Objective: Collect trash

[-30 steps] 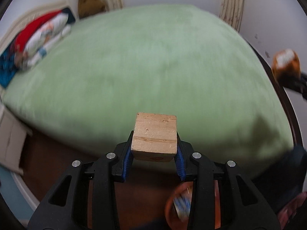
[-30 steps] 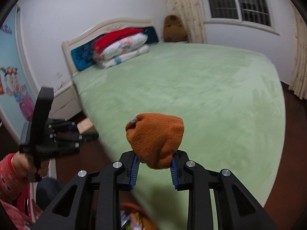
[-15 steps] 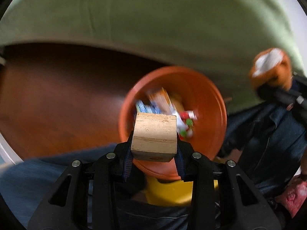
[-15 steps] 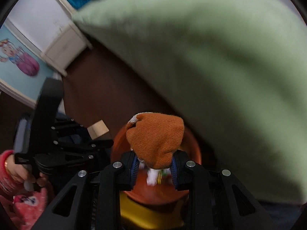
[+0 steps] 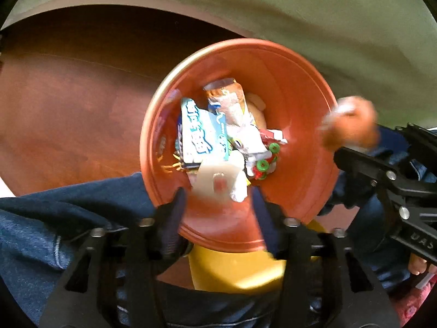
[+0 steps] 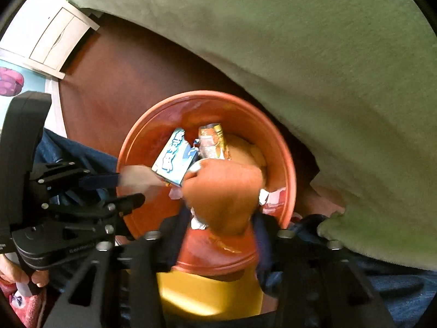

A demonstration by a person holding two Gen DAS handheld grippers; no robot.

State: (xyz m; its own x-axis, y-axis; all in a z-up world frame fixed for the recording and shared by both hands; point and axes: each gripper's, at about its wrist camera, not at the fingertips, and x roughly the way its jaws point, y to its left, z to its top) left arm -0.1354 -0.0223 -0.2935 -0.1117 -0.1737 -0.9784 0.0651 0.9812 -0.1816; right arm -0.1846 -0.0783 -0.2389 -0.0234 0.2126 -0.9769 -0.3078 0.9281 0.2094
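Observation:
An orange bin [image 5: 308, 104] with several wrappers in it sits on the floor below both grippers; it also shows in the right wrist view [image 6: 284, 147]. My left gripper [image 5: 218, 199] is open over the bin. The wooden block [image 5: 215, 180], blurred, is free between its fingers, over the bin. My right gripper [image 6: 221, 218] has its fingers spread; the orange knit cloth [image 6: 224, 194] is blurred between them, over the bin. The cloth [image 5: 349, 128] also shows at the right of the left wrist view.
A green bedspread [image 6: 327, 54] hangs right beside the bin. Brown wooden floor [image 5: 68, 109] lies to the left. A white bedside cabinet [image 6: 52, 41] stands far left. The person's blue-jeaned legs [image 5: 54, 232] flank a yellow object [image 5: 235, 270] below the bin.
Both grippers swung down from facing the bed to above the bin. The left gripper opened and the block left its fingers. The right fingers spread around the cloth.

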